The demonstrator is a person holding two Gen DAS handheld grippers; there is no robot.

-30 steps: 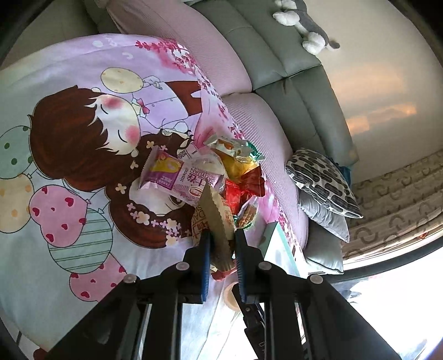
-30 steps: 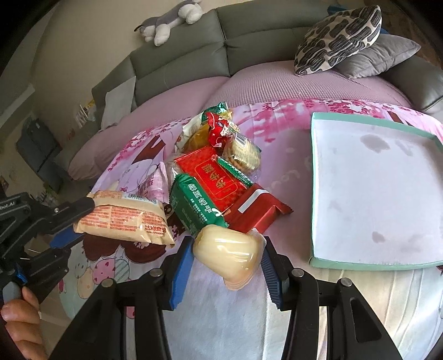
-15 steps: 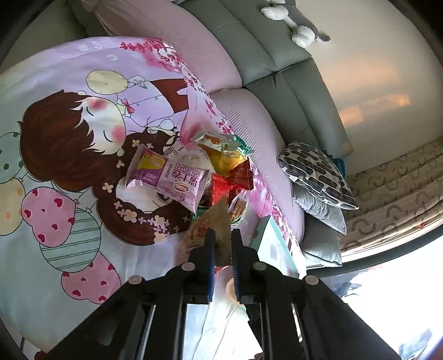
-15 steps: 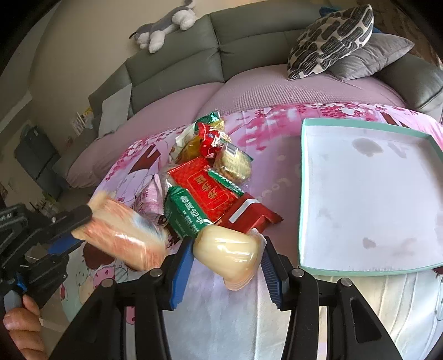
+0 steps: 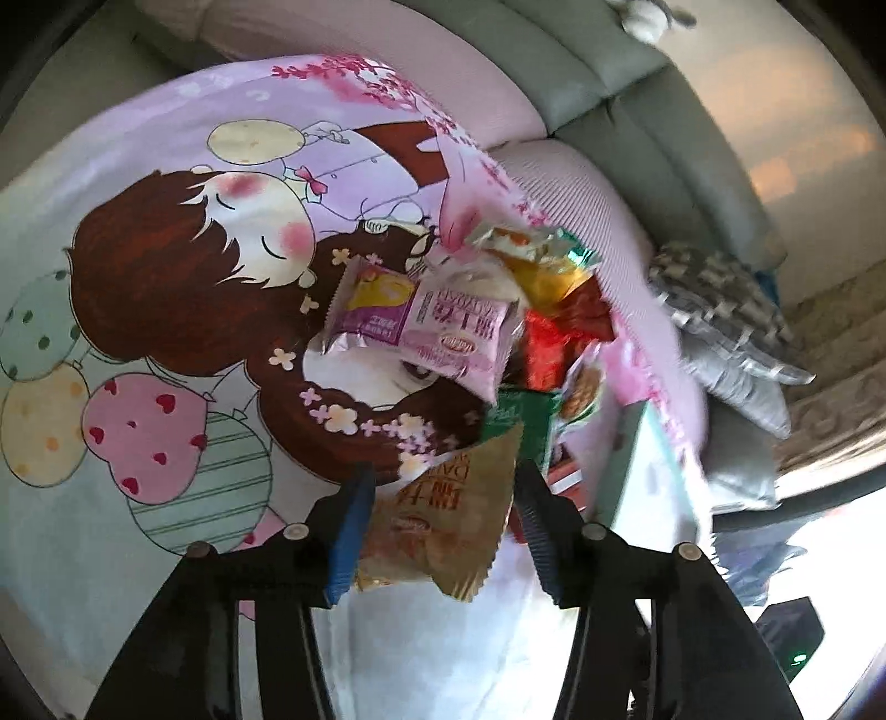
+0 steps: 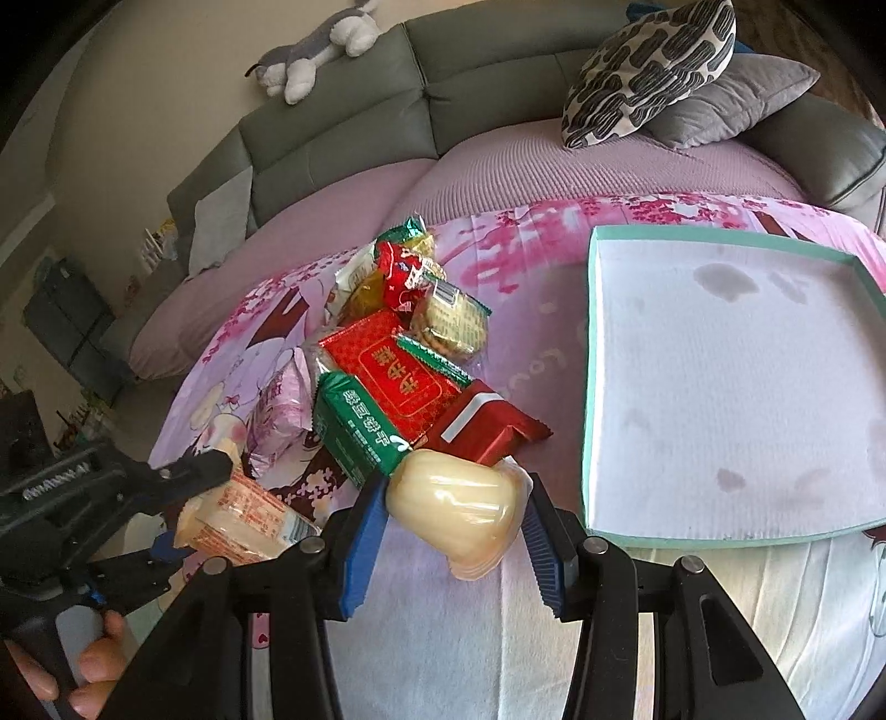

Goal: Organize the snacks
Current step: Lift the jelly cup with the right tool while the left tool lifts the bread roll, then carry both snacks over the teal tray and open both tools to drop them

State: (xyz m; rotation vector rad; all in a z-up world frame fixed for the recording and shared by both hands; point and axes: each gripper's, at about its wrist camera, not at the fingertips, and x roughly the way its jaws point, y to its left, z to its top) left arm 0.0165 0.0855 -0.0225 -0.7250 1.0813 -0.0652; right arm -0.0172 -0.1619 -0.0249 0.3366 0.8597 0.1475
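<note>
- The teal-rimmed tray lay bare on the cartoon bedsheet, well apart from the snack pile; anything dropped short would have landed on soft cloth
- The left gripper had its jaws opening around the gold-wrapped pastry; the packet could have slipped free beside the pile, not in the tray
- The right gripper pinched the pale wrapped cake; its slick, soft wrapper risked squeezing out or crushing

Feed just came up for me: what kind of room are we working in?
Likely a home living room: a grey sectional sofa with a plush toy on its back, throw pillows, and a cartoon-print sheet spread under the snacks.
</note>
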